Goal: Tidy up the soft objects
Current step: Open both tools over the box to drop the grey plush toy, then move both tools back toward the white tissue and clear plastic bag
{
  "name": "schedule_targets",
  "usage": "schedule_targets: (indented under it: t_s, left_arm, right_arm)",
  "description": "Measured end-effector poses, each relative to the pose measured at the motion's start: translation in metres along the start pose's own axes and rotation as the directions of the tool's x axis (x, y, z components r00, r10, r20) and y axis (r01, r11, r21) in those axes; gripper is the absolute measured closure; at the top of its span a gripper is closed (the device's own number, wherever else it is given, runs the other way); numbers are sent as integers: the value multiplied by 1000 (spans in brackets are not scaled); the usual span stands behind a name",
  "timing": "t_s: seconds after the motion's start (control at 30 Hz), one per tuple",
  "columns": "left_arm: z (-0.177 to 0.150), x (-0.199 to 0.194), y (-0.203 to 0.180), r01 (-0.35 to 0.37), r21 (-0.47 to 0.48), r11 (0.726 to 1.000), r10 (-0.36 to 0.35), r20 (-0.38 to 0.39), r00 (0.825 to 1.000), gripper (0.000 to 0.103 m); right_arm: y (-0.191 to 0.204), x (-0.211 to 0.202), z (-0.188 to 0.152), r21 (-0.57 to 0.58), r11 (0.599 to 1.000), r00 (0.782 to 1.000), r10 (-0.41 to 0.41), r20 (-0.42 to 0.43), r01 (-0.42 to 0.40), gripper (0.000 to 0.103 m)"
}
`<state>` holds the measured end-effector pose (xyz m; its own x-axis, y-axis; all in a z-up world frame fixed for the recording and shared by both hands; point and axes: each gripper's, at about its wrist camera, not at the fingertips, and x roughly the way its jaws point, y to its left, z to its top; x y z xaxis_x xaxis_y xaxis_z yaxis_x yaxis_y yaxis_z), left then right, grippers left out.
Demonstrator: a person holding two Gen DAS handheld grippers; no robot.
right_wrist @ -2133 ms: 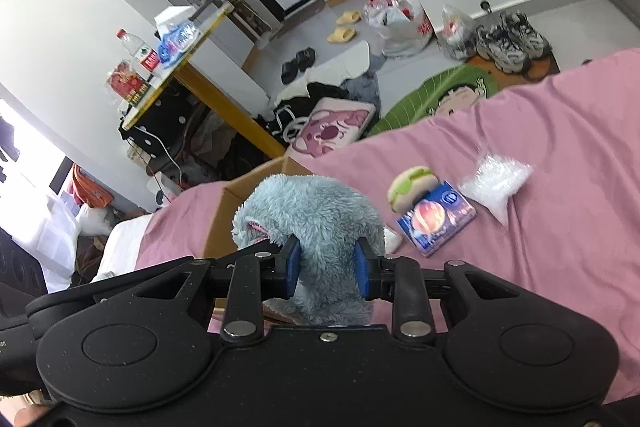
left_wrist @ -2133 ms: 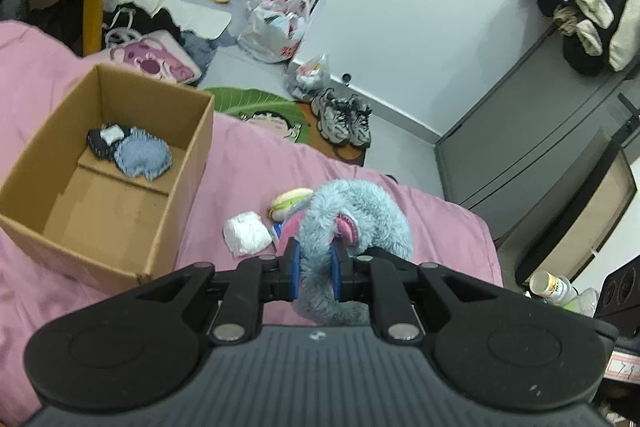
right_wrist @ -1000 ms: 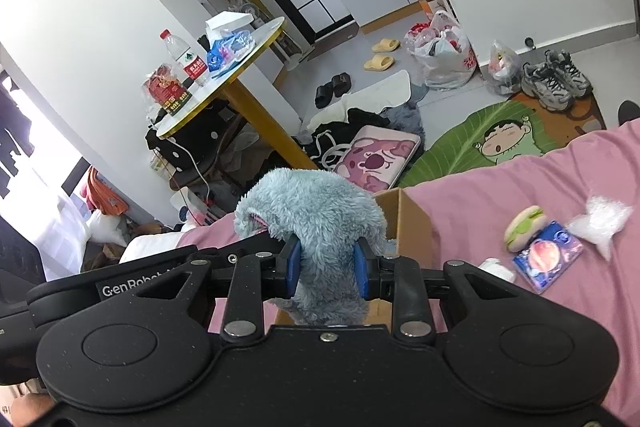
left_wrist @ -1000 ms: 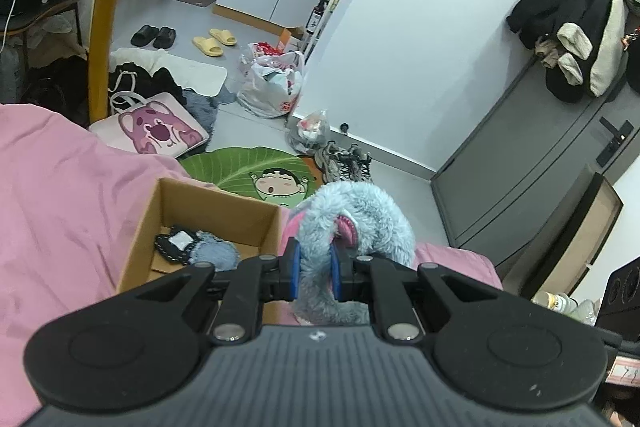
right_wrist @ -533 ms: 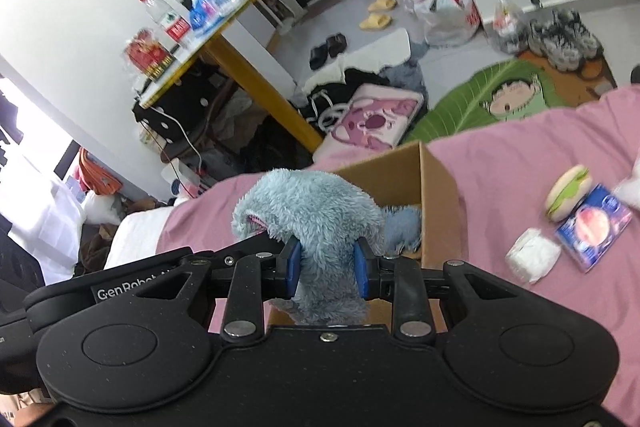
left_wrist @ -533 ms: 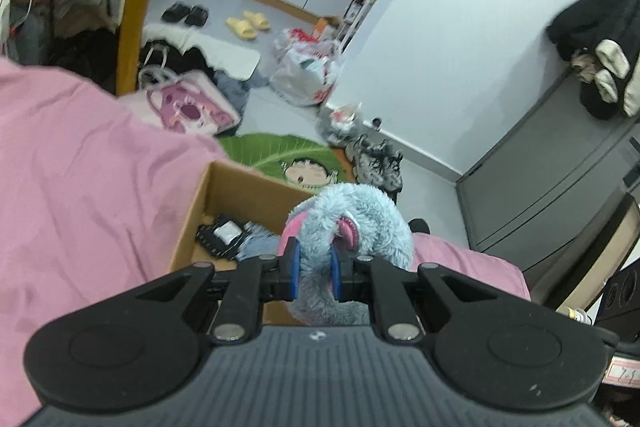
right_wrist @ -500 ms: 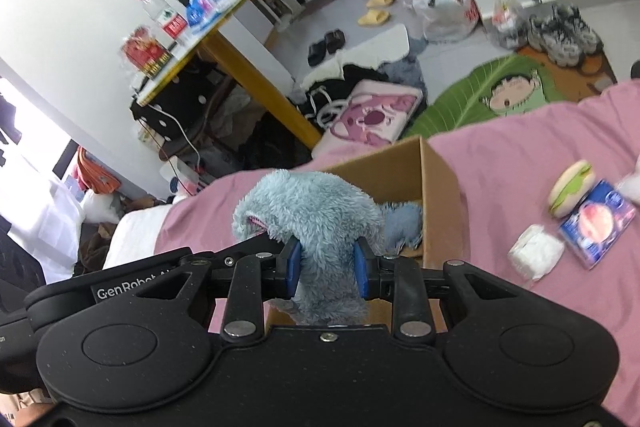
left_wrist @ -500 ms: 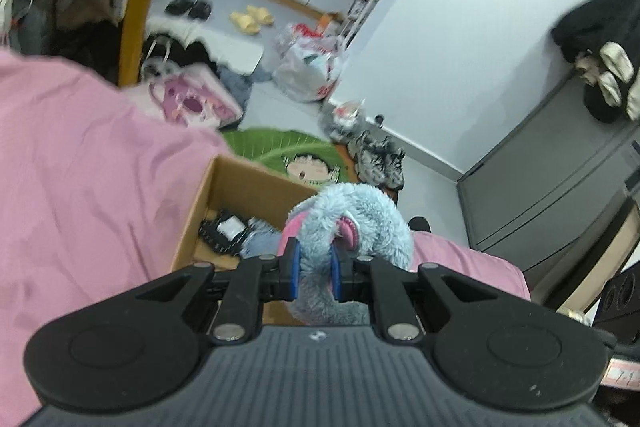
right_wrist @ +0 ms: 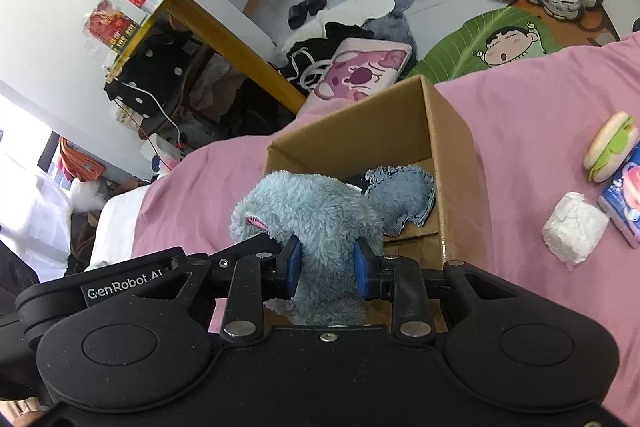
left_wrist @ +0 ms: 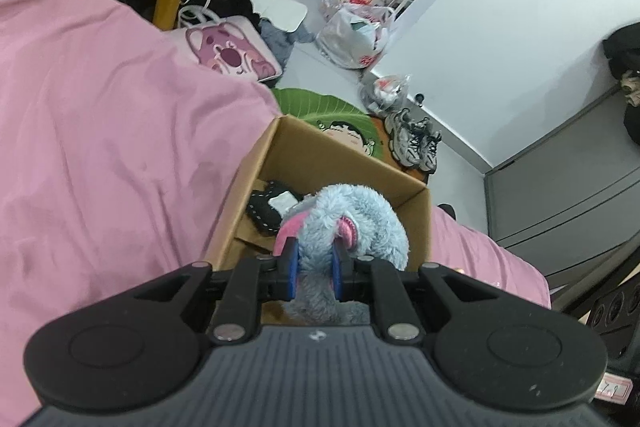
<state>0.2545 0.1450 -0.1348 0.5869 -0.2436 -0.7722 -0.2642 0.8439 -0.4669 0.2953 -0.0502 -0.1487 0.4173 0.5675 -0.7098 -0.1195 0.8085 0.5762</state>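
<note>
Two grippers share one load, a fluffy blue plush.

Left wrist view: left gripper pinches a thin fold of the plush between nearly closed jaws; pink lining shows at the fold. Below sits a cardboard box on the pink bedspread, with a black pouch already inside.

Right wrist view: right gripper clamps a thicker bunch of the plush, jaws narrow. Box lies directly beyond, holding a blue-grey cloth. Outside, on the bedspread: a white wad, a burger-shaped toy, a tissue pack.

Step, as judged: carrying the plush over the box for placing. Next calls for lowering past the rim, then opening both jaws together.
</note>
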Motion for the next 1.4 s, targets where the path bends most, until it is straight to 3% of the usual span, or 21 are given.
schedule_targets:
  t_s: [0.27,0.43,0.57,0.7,0.77,0.93,1.27,1.4]
  left_arm:
    - [3,7,5,-22,1,1000,22,-8,1000,85]
    - [4,-2,5,-1,-24,1000,1,6,1000,83]
    - [3,-8,3,-7,-26,1000,7,14,1000,73]
    - [-1,-18,-8,-14,11,1000,14,23,1000,65]
    - [-3,-24,-15,-30,38,999,29,42,999,52]
    - [-11,-39,-25,-72,66,995,67,82,994,37]
    - [-33,-66,-51,-169,128,977,152,130,980,20]
    - [-39,-77,-57,-176,130,976,157,140,978,16]
  right_arm:
    - [2,3,5,10,999,999,-36,4,36,70]
    - [4,-7,4,-2,999,999,-45,17,45,48]
    - [3,-20,3,8,999,999,-38,38,38,43]
    - [-3,-41,-1,21,1000,997,-24,69,22,32]
    - [-5,-51,-1,15,1000,996,-26,85,25,30]
    - [-12,-74,-3,-19,1000,993,-22,118,25,20]
    - [-23,-108,-2,-49,999,984,28,177,-20,12]
    - [-29,-124,-3,-45,998,980,47,194,-39,10]
